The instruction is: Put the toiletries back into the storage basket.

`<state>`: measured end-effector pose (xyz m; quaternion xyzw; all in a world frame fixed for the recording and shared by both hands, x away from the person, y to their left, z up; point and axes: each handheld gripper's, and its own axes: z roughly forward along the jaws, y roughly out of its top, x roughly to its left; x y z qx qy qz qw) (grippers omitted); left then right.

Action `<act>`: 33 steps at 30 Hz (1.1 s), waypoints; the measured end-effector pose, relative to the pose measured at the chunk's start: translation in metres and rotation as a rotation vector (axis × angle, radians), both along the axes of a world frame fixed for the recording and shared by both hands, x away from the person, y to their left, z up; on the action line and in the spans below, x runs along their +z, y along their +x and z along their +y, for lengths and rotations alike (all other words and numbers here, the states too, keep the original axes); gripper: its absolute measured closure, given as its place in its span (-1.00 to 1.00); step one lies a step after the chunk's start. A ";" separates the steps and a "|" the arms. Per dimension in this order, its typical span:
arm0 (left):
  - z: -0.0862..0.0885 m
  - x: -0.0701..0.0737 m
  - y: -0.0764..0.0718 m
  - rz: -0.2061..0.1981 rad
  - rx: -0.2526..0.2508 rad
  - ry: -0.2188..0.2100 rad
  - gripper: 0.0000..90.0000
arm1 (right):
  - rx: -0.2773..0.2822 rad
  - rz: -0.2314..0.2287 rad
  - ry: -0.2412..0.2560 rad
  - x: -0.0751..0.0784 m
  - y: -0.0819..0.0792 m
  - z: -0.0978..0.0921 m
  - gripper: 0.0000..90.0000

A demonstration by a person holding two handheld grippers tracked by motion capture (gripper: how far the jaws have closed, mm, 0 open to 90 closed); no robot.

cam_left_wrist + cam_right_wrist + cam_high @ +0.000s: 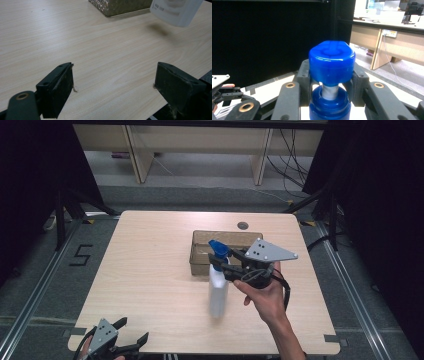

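Bottle (218, 292): white body, blue cap (331, 63), held off the bench (150, 270) just in front of the brown box (200, 251). Long axis near vertical, cap uppermost, base down and leaning slightly toward the near edge; its shadow lies on the wood below.

Right claw (226, 266): clamped on the bottle's neck beneath the cap, one jaw on each side.

Left claw (131, 335): at the near left bench edge, jaws spread wide, holding nothing.
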<state>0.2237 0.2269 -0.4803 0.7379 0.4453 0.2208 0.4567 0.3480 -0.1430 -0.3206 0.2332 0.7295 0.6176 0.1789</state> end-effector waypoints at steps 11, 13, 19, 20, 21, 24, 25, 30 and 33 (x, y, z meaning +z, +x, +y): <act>0.000 0.000 0.000 -0.001 0.000 -0.002 -0.67 | -0.001 -0.002 0.019 0.006 0.007 -0.002 0.38; 0.000 0.000 0.000 -0.001 0.000 -0.002 -0.67 | 0.001 0.016 0.022 0.009 0.007 -0.003 0.37; 0.000 0.000 0.000 -0.002 0.000 -0.002 -0.67 | -0.003 0.000 0.026 0.017 0.013 -0.005 0.37; 0.000 0.000 0.000 -0.001 0.000 -0.002 -0.67 | -0.007 -0.015 0.020 0.018 0.015 -0.006 0.38; 0.000 0.000 0.000 -0.001 0.000 -0.002 -0.67 | -0.014 -0.029 0.020 0.019 0.016 -0.006 0.38; 0.000 0.000 0.000 -0.001 0.000 -0.002 -0.67 | -0.004 0.004 0.029 0.022 0.018 -0.006 0.37; 0.000 0.000 0.000 -0.001 0.000 -0.002 -0.67 | -0.006 0.007 0.029 0.024 0.018 -0.006 0.37; 0.000 0.000 0.000 0.000 0.000 -0.002 -0.67 | -0.020 0.012 0.026 0.028 0.023 -0.007 0.37; 0.000 0.000 0.000 0.000 -0.001 0.000 -0.67 | -0.023 -0.007 0.025 0.031 0.027 -0.008 0.37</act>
